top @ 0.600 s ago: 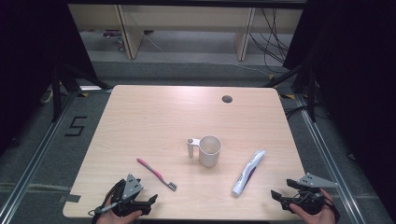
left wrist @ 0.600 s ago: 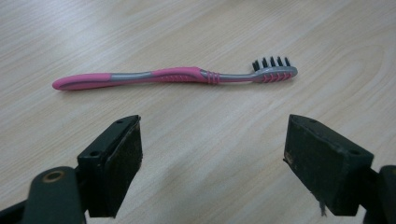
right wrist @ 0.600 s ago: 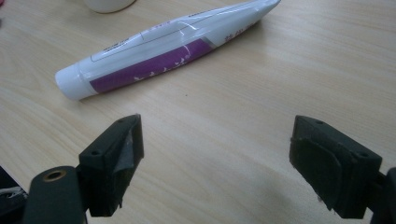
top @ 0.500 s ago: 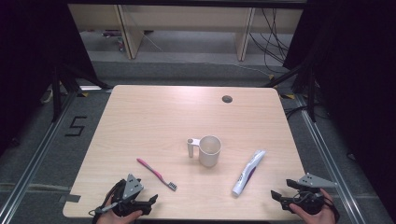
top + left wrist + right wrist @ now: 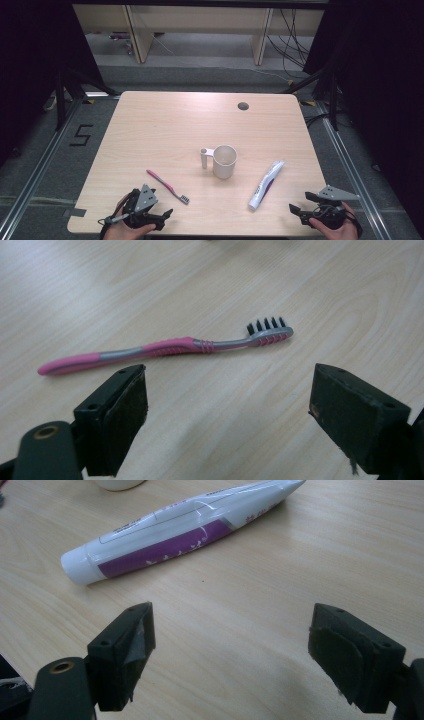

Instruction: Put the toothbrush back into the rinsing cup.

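Observation:
A pink and grey toothbrush [image 5: 167,186] [image 5: 165,348] lies flat on the wooden table, bristles up. My left gripper [image 5: 165,216] [image 5: 227,412] rests at the near left edge just short of it, jaws wide open and empty. A white and purple toothpaste tube [image 5: 266,184] [image 5: 182,527] lies right of a white mug [image 5: 223,161] that stands upright in the middle. My right gripper [image 5: 296,211] [image 5: 230,655] sits at the near right edge, open, a little short of the tube's cap end.
The light wooden table [image 5: 165,130] has a round cable hole [image 5: 243,106] at the back right. Its far half is bare wood. Dark floor, metal rails and shelving legs surround the table.

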`<state>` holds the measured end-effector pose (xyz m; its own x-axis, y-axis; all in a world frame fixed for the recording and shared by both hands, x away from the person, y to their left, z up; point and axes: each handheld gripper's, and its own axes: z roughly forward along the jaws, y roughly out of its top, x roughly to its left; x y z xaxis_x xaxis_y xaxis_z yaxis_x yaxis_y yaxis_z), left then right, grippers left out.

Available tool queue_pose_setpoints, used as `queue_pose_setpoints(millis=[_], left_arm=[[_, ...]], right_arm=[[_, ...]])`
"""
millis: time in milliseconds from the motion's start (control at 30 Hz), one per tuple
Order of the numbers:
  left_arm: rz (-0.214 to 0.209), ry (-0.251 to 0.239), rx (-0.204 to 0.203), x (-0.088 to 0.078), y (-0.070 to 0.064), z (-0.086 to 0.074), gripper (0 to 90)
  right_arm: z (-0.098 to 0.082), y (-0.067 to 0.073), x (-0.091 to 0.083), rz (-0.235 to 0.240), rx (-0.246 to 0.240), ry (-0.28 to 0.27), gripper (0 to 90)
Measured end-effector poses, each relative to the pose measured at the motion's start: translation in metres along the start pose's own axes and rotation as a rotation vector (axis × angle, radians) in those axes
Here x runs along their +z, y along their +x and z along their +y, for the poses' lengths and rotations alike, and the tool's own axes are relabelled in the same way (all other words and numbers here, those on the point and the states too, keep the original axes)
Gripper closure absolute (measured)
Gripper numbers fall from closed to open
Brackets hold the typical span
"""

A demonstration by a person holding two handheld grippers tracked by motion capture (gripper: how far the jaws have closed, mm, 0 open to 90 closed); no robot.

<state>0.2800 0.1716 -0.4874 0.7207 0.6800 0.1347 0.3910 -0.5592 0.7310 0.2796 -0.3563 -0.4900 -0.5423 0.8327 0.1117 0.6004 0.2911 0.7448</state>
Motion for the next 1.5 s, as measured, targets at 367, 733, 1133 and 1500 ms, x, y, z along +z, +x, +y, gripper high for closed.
queue_pose_setpoints(millis=[367,733,1133,1500], left_arm=[[-0.037,0.108,0.168,0.003,0.021,0.031,30.7],[-0.104,0.242,0.292,0.017,0.040,0.054,42.4],[-0.175,0.376,0.388,0.047,0.048,0.059,54.4],[-0.227,0.425,0.447,0.062,0.053,0.064,59.2]], right_arm=[[0.000,0.001,0.001,0.007,0.004,0.001,19.9],[0.000,0.000,0.002,0.012,0.001,0.008,20.6],[0.000,0.001,0.002,0.012,0.022,0.024,21.0],[0.000,0.004,0.003,0.037,0.050,0.039,21.2]])
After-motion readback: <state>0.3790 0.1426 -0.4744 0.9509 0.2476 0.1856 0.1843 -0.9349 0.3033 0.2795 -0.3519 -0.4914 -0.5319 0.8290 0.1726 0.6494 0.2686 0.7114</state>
